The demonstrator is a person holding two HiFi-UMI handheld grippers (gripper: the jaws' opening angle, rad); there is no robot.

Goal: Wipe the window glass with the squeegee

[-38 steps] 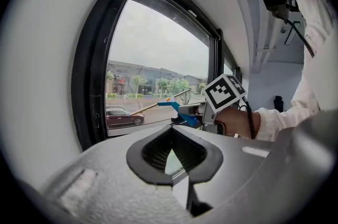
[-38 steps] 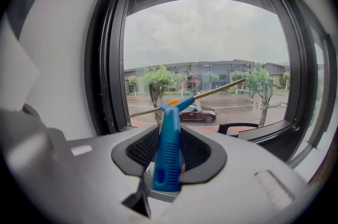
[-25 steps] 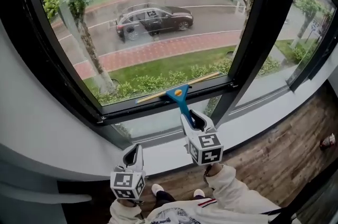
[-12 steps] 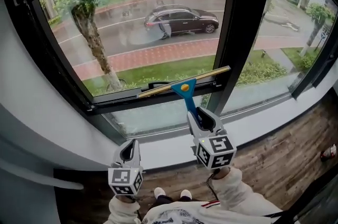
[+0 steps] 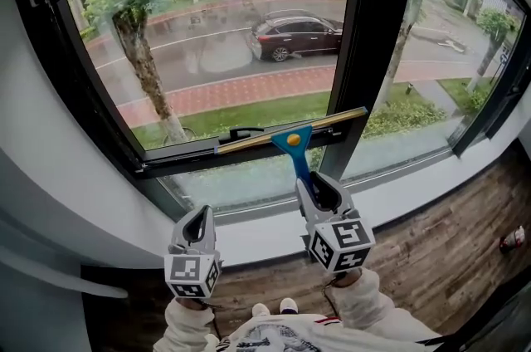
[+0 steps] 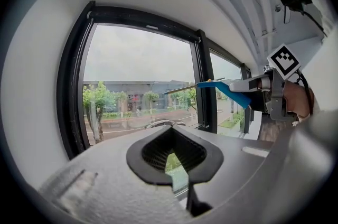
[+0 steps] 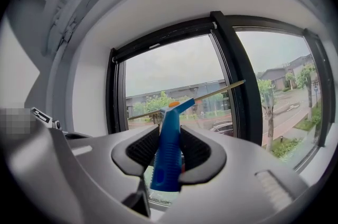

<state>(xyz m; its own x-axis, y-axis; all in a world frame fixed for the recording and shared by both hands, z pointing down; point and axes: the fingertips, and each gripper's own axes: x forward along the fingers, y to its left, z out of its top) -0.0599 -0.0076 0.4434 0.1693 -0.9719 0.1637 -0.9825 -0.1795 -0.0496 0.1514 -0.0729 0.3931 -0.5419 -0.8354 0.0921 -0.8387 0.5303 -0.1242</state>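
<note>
The squeegee (image 5: pixel 294 148) has a blue handle with an orange dot and a long thin blade. The blade lies tilted along the bottom edge of the left window pane (image 5: pixel 224 51), and its right end reaches the black mullion (image 5: pixel 372 35). My right gripper (image 5: pixel 319 191) is shut on the blue handle (image 7: pixel 167 150), which stands upright between its pads. My left gripper (image 5: pixel 197 226) hangs lower left, below the sill, shut on nothing (image 6: pixel 172 164). The left gripper view shows the squeegee (image 6: pixel 224 90) off to the right.
A black window frame (image 5: pixel 158 169) runs under the blade, with a frosted lower pane (image 5: pixel 249 180) and a white sill (image 5: pixel 257 230) beneath it. A second pane (image 5: pixel 440 35) lies right of the mullion. Wood floor (image 5: pixel 448 251) is at the lower right. Outside are a tree, a road and a dark car.
The squeegee and my right gripper have shifted right along the bottom of the pane, so the blade's right end now meets the mullion. My left gripper has hardly moved.
</note>
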